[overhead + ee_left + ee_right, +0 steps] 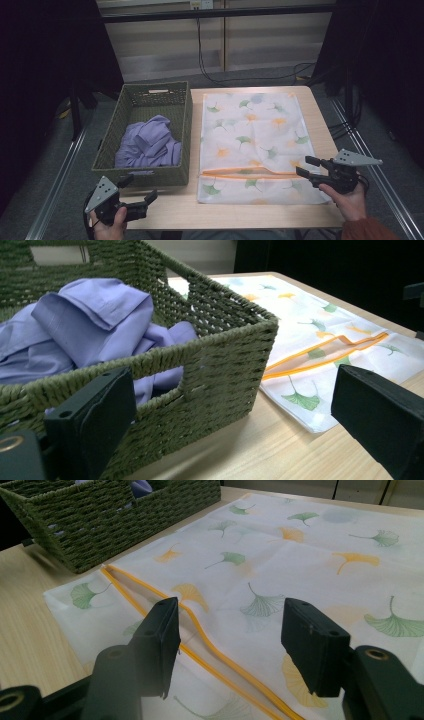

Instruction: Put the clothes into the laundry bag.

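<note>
Table (pixel 175 212) below; right gripper (pixel 306 167) gaping over mesh bag (pixel 255 145)

One woven green basket (pixel 181 131) on the bench (pixel 320 115). One crumpled lilac shirt (pixel 149 142) inside it. One white mesh laundry bag (pixel 255 135) with a leaf print, lying flat beside the basket. One orange zipper (pixel 250 172) across that bag. Two tongs: left (pixel 142 190) and right (pixel 304 167).
</note>
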### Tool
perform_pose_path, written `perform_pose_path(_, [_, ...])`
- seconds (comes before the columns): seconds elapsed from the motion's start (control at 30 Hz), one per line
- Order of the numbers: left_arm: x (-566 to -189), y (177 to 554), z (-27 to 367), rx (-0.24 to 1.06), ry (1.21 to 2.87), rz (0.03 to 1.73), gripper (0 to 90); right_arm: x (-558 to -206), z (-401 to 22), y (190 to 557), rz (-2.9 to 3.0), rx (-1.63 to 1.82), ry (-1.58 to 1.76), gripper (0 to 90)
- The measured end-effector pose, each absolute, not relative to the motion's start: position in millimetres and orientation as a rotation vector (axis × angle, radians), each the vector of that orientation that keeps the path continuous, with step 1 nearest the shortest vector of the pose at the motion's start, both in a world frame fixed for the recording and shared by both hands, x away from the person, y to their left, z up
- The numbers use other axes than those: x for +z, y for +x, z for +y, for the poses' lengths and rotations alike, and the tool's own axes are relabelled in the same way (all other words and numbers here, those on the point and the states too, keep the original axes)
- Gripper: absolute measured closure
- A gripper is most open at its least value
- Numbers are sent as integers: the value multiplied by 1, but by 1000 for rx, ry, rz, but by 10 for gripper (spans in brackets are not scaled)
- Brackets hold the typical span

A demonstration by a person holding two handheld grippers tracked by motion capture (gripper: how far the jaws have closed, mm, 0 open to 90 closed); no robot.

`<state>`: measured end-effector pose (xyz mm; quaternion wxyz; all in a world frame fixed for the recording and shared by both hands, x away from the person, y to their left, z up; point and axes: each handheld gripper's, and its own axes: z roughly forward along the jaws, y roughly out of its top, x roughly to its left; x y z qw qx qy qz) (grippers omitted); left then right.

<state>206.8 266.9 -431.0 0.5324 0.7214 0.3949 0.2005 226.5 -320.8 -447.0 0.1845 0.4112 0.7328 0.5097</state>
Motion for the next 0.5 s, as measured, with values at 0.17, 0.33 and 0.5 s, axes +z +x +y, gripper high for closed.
perform_pose_path(0.17, [-432, 208, 266, 471, 1732, 946, 42, -447, -322, 228, 2057, 1448, 1157, 397])
perform_pose_path(0.33, [-431, 206, 263, 461, 1733, 951, 42, -447, -322, 227, 2053, 1454, 1151, 385])
perform_pose_path(0.5, [-432, 205, 256, 443, 1748, 933, 42, -446, -321, 228, 2067, 1469, 1149, 377])
